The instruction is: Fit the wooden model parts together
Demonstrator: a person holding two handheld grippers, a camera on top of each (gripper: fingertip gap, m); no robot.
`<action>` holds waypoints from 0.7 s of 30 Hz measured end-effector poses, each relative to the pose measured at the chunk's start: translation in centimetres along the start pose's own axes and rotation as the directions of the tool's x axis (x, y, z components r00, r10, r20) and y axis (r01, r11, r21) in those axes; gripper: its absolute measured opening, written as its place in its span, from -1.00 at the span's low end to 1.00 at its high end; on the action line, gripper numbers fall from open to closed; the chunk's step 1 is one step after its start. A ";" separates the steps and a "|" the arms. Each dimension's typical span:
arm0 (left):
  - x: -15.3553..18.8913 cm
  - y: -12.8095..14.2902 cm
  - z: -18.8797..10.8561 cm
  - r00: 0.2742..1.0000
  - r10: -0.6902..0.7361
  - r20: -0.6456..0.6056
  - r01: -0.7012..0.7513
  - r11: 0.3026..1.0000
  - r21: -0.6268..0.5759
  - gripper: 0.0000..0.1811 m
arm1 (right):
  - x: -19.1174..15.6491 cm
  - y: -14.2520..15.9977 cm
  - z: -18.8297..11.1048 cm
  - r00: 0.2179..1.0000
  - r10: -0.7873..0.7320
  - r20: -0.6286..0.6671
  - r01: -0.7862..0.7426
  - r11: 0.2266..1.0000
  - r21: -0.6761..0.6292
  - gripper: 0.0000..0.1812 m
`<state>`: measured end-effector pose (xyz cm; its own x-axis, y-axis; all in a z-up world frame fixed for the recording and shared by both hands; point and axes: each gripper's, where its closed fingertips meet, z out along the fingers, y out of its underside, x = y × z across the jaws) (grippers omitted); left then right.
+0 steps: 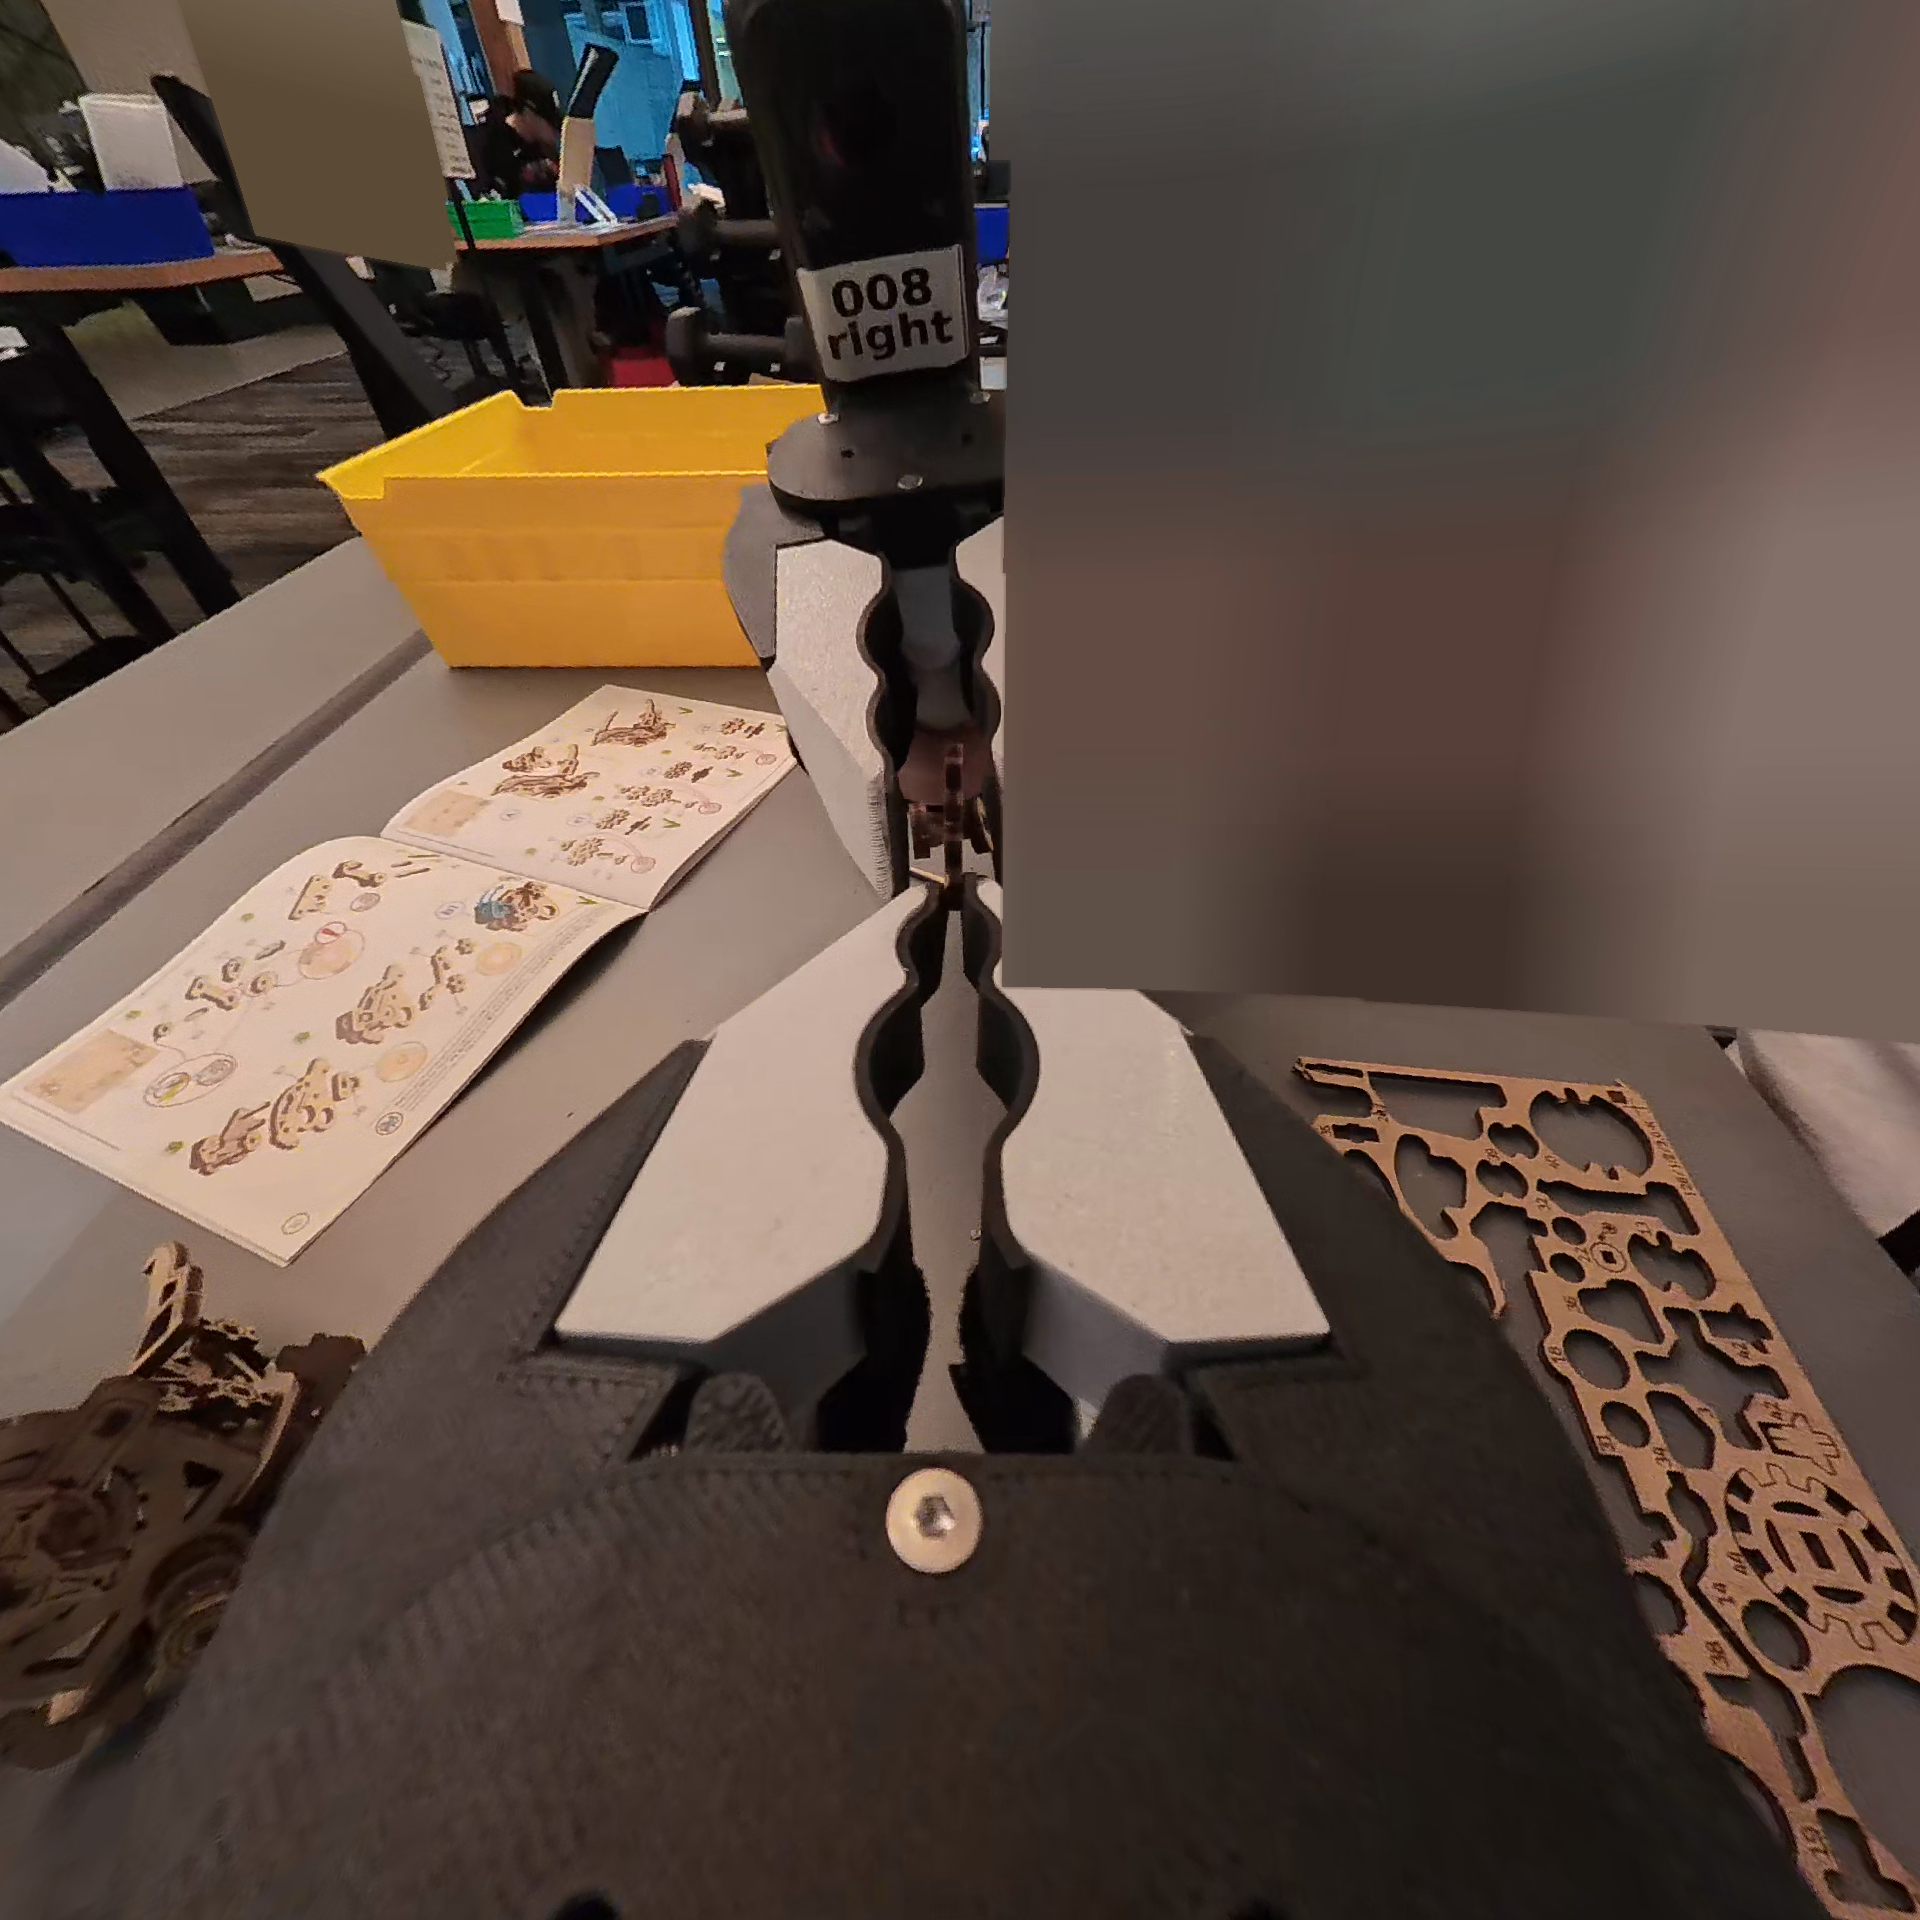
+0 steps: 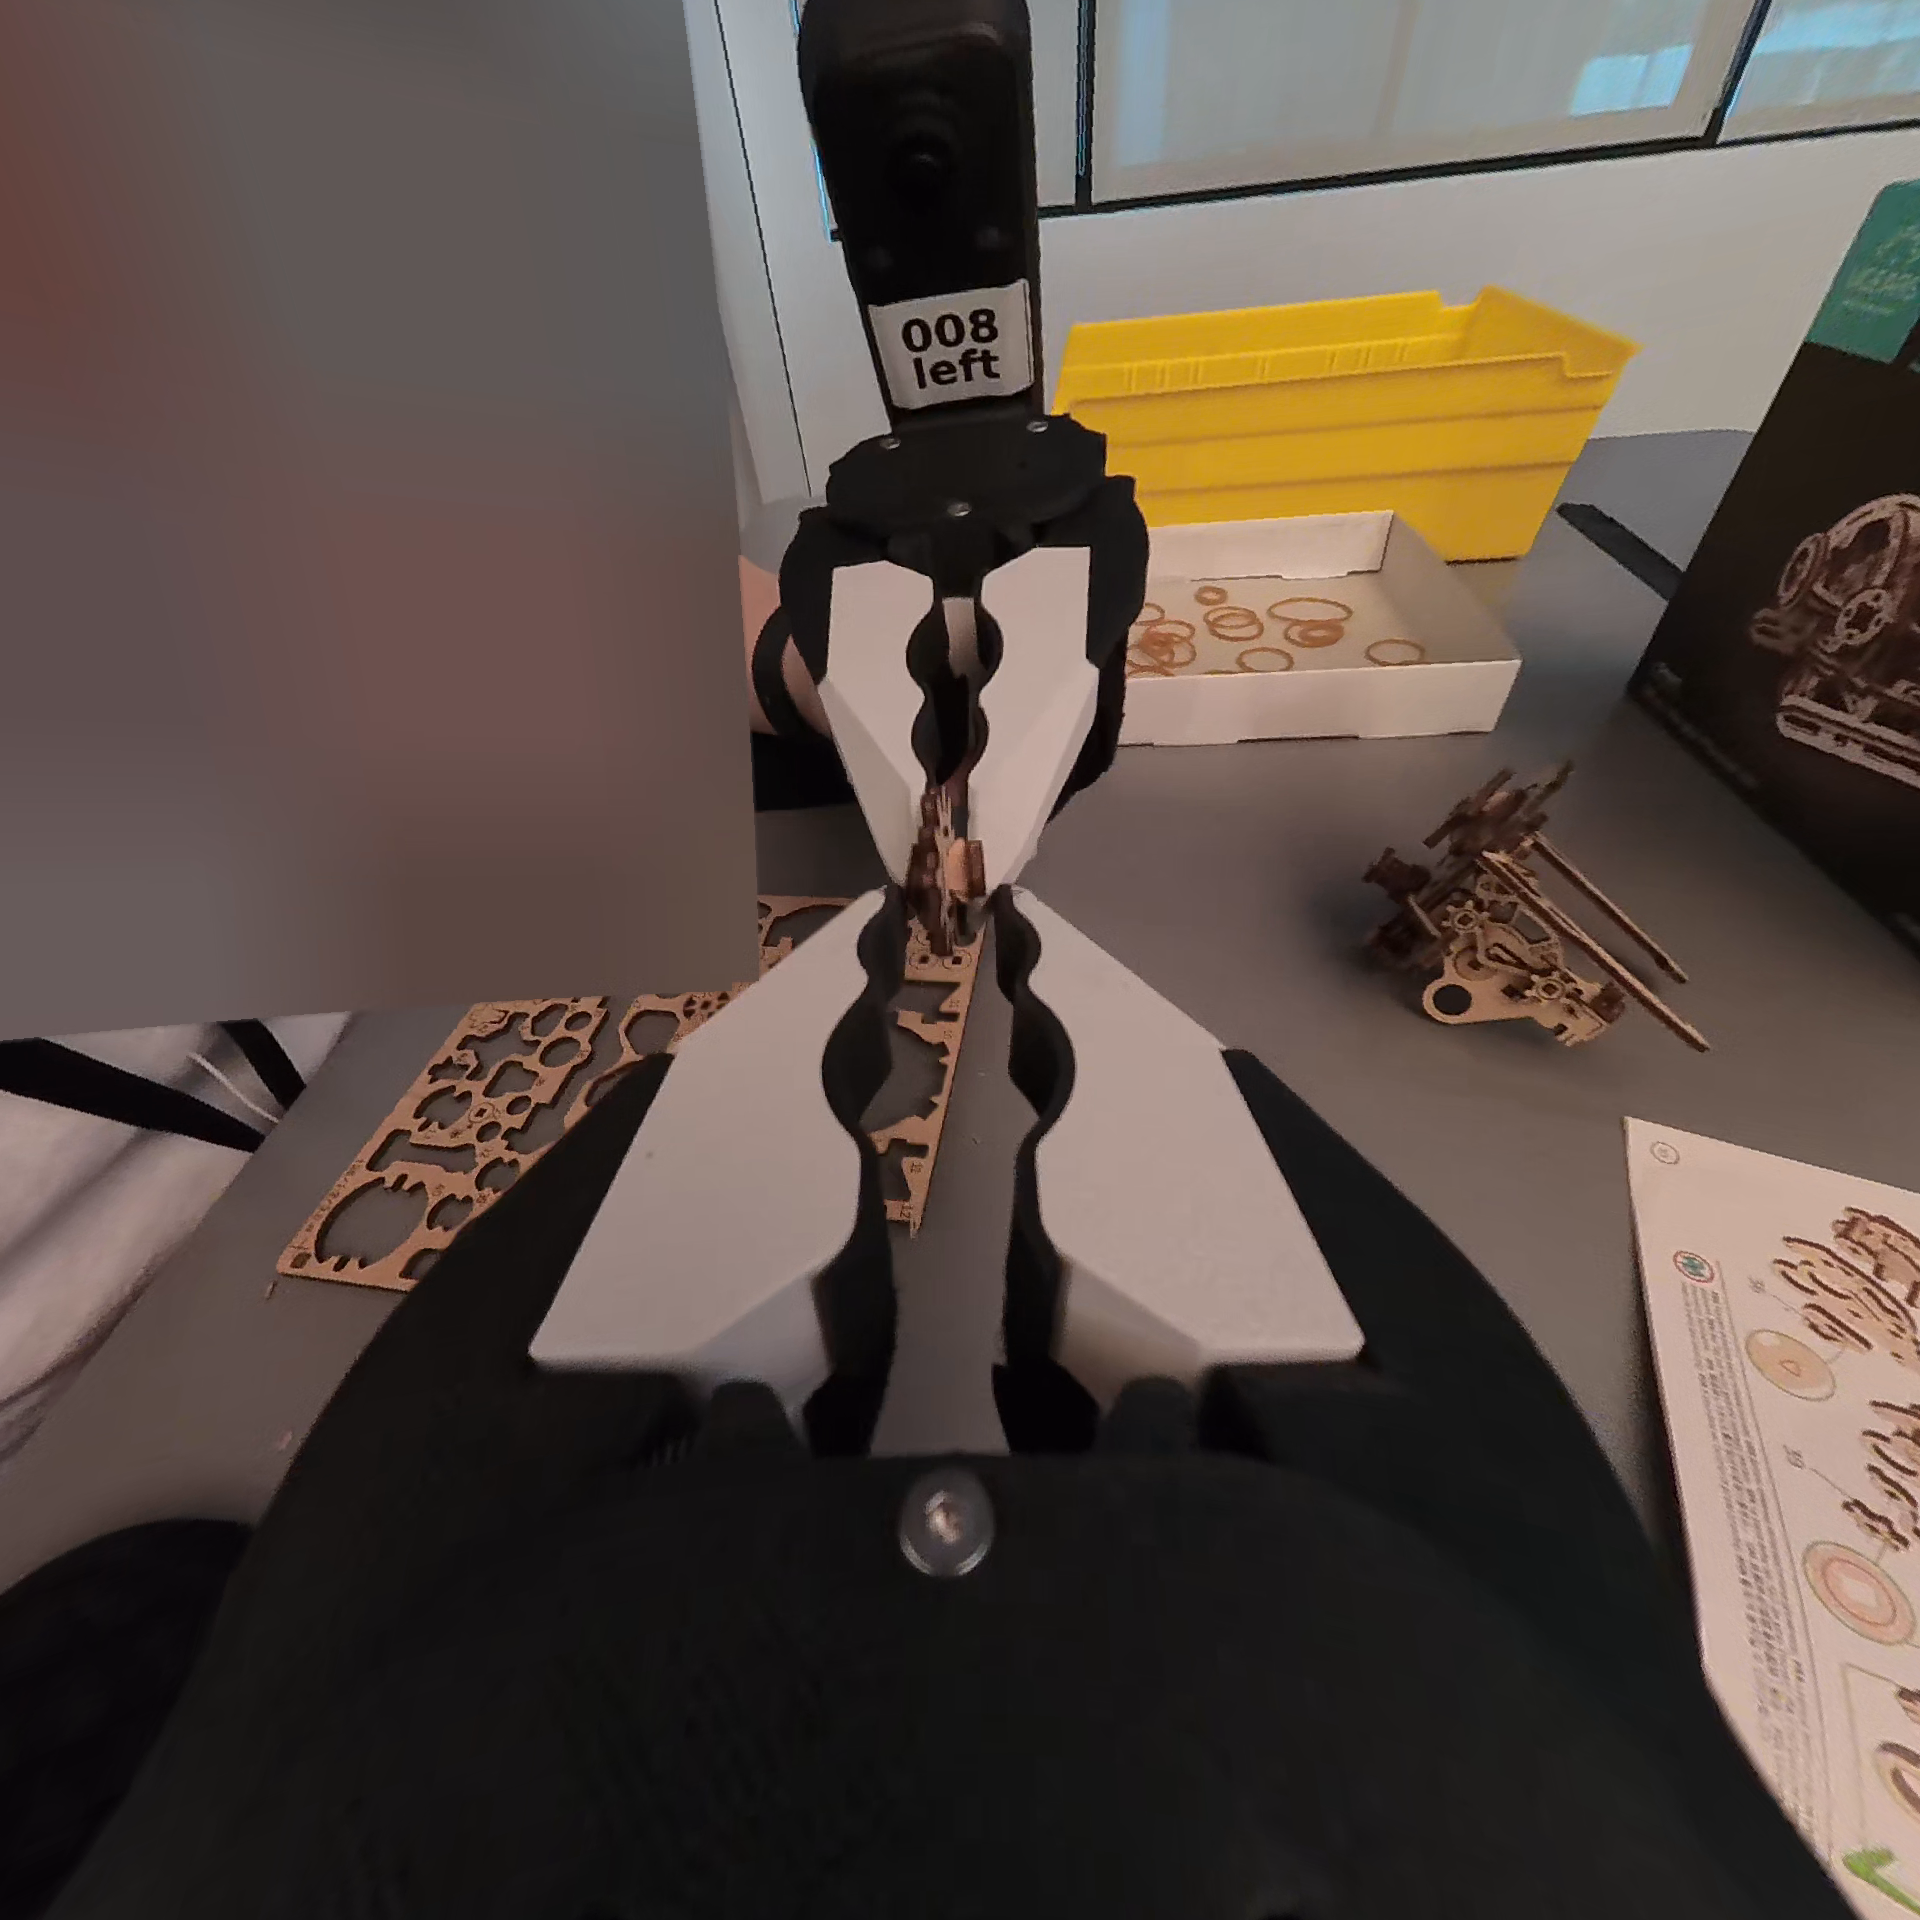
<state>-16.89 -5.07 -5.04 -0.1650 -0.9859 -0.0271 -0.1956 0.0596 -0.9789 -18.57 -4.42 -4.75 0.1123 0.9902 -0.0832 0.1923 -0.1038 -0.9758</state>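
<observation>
My two grippers meet tip to tip above the grey table. In the left wrist view my left gripper is shut on a small wooden part at its tips. My right gripper comes down from above, shut on a dark toothed wooden part. In the right wrist view my right gripper faces the left gripper, and the wooden parts touch between the two sets of tips. How they join is hidden by the fingers.
A partly built wooden model stands at the right; it also shows at lower left. A punched-out plywood sheet, an open instruction booklet, a yellow bin, a white tray of rings and the kit box lie around. From either gripper's tips it is about 15 cm to the partly built wooden model. It is also in sight in the left wrist view.
</observation>
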 end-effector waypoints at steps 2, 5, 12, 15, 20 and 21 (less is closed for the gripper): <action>-0.2 0.3 0.1 1.000 -0.003 0.009 0.003 1.000 -0.009 -1.00 | 0.2 0.1 0.1 0.999 0.044 -0.001 -0.044 0.999 -0.009 -0.81; -0.4 0.4 0.0 1.000 0.007 0.025 -0.007 1.000 -0.020 -1.00 | 0.5 0.1 0.2 0.994 0.106 -0.009 -0.106 0.994 0.001 -0.83; 0.0 0.4 0.1 0.999 -0.039 -0.011 0.039 0.999 -0.023 -1.00 | 0.1 0.3 0.0 0.999 0.044 -0.023 -0.045 0.998 -0.044 -0.86; 0.2 0.6 0.1 0.998 -0.049 -0.031 0.049 0.999 -0.025 -1.00 | -0.2 0.6 0.0 1.000 0.014 -0.020 -0.015 0.998 -0.063 -0.86; 0.2 0.6 -0.1 0.998 -0.050 -0.048 0.048 0.998 -0.036 -1.00 | -0.1 0.5 0.2 0.999 0.052 0.012 -0.052 0.998 -0.047 -0.85; 0.5 0.6 0.0 0.997 -0.046 -0.062 0.044 0.998 -0.039 -1.00 | -0.4 0.5 0.1 0.997 0.059 0.048 -0.057 0.997 -0.044 -0.84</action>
<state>-17.12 -5.47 -5.60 -0.2150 -0.9761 0.0303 -0.2400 0.0227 -0.9705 -18.62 -4.91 -5.27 0.0763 0.9856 -0.1507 0.2282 -0.1644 -0.9596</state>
